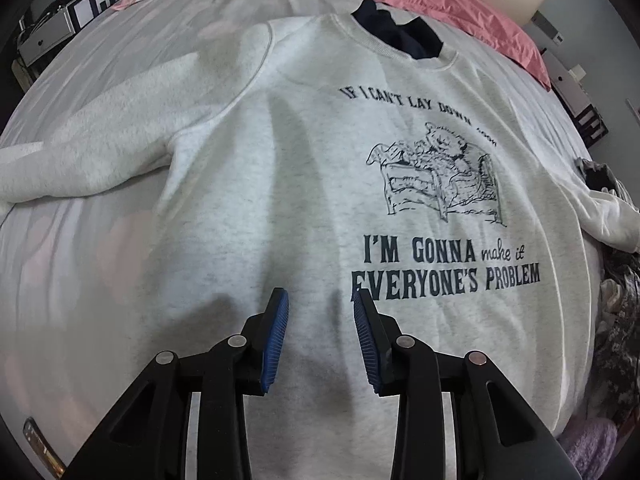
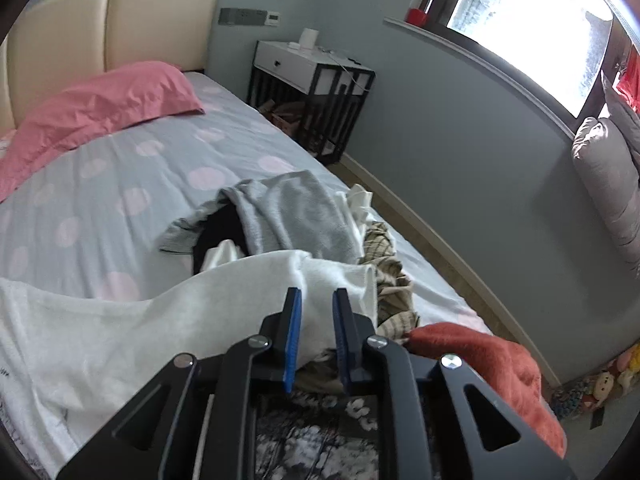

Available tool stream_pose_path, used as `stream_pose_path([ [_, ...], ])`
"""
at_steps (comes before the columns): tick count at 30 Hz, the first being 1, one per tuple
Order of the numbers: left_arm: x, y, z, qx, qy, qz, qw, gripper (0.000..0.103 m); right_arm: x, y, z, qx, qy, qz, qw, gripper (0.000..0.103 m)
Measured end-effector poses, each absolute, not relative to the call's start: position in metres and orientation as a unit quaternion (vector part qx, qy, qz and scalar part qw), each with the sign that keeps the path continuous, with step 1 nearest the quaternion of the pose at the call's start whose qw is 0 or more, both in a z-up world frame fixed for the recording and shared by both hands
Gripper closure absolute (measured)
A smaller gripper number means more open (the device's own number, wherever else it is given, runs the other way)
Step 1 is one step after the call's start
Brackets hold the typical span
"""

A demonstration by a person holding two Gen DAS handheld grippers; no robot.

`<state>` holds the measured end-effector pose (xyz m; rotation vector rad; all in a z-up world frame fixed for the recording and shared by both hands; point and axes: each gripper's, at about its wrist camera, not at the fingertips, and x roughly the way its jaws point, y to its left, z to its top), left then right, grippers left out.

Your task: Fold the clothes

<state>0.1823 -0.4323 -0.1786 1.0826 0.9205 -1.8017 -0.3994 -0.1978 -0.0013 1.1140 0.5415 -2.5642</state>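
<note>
A light grey sweatshirt with dark printed text and a bear-in-bed drawing lies face up, spread flat on the bed, sleeves out to both sides. My left gripper is open and empty just above its lower front. In the right wrist view the sweatshirt's right sleeve stretches across the bed onto a clothes pile. My right gripper is open and empty, its fingertips at the sleeve's cuff end.
A pile of unfolded clothes lies at the bed's right edge, with a rust-red towel and a floral garment nearer. Pink pillows lie at the headboard. A nightstand stands beside the bed.
</note>
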Motion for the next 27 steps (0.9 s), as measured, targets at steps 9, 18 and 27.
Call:
stream_pose_path([
  [9, 0.211, -0.439, -0.161, 0.373, 0.376, -0.730, 0.432, 0.054, -0.232, -0.225, -0.052, 0.438, 0.129, -0.822, 0.341, 0.087],
  [18, 0.311, -0.478, -0.140, 0.356, 0.412, -0.693, 0.473, 0.054, -0.112, -0.261, -0.100, 0.419, 0.142, -0.782, 0.440, 0.087],
  [27, 0.445, -0.545, -0.125, 0.371, 0.369, -0.650, 0.551, 0.055, -0.093, -0.284, -0.134, 0.393, 0.173, -0.769, 0.473, 0.087],
])
